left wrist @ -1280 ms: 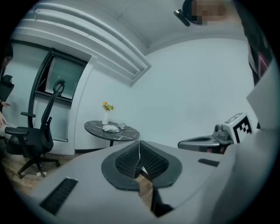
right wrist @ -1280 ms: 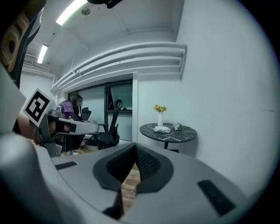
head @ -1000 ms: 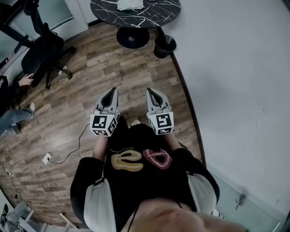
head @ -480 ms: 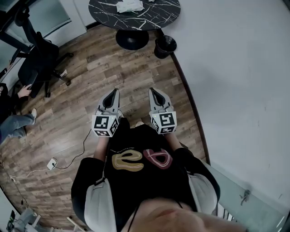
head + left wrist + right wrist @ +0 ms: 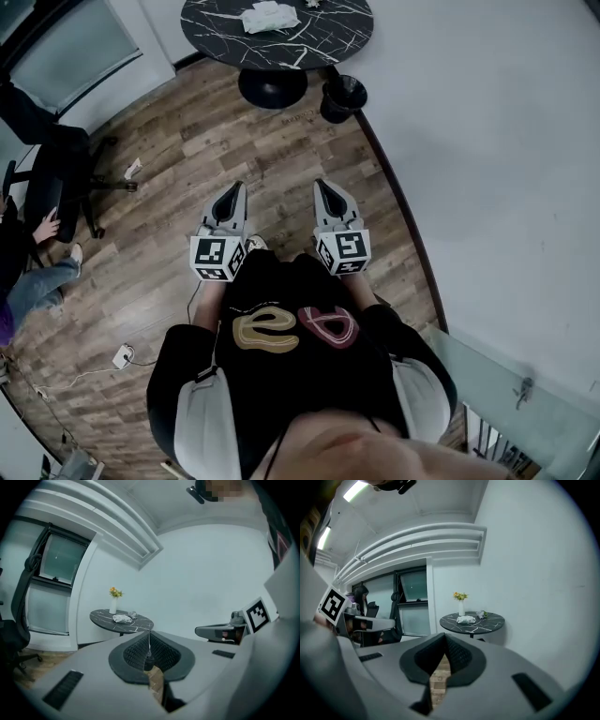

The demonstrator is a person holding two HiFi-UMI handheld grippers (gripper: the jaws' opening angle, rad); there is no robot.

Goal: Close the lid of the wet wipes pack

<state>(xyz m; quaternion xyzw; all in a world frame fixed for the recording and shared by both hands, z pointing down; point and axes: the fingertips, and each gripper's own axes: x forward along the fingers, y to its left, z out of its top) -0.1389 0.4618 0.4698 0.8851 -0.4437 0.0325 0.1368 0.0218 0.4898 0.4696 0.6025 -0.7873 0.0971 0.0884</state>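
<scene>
The wet wipes pack [image 5: 269,16] is a white, crumpled-looking bundle on a round black marble table [image 5: 309,37] at the far end of the room. It also shows as the pack [image 5: 122,618] in the left gripper view and as the pack [image 5: 466,619] in the right gripper view; its lid is too small to make out. My left gripper [image 5: 232,192] and right gripper [image 5: 323,187] are held side by side in front of my chest, well short of the table. Both are shut with nothing between their jaws.
A black bin [image 5: 341,94] stands on the wood floor by the table's foot, against the white wall [image 5: 497,141]. A vase of flowers [image 5: 113,603] is on the table. A black office chair [image 5: 52,187] and a seated person [image 5: 28,262] are at the left. A cable with a plug [image 5: 122,356] lies on the floor.
The table and bin have drifted slightly lower and the chair farther left in the head view, as the view shifts toward the table. Both grippers keep the same shut pose.
</scene>
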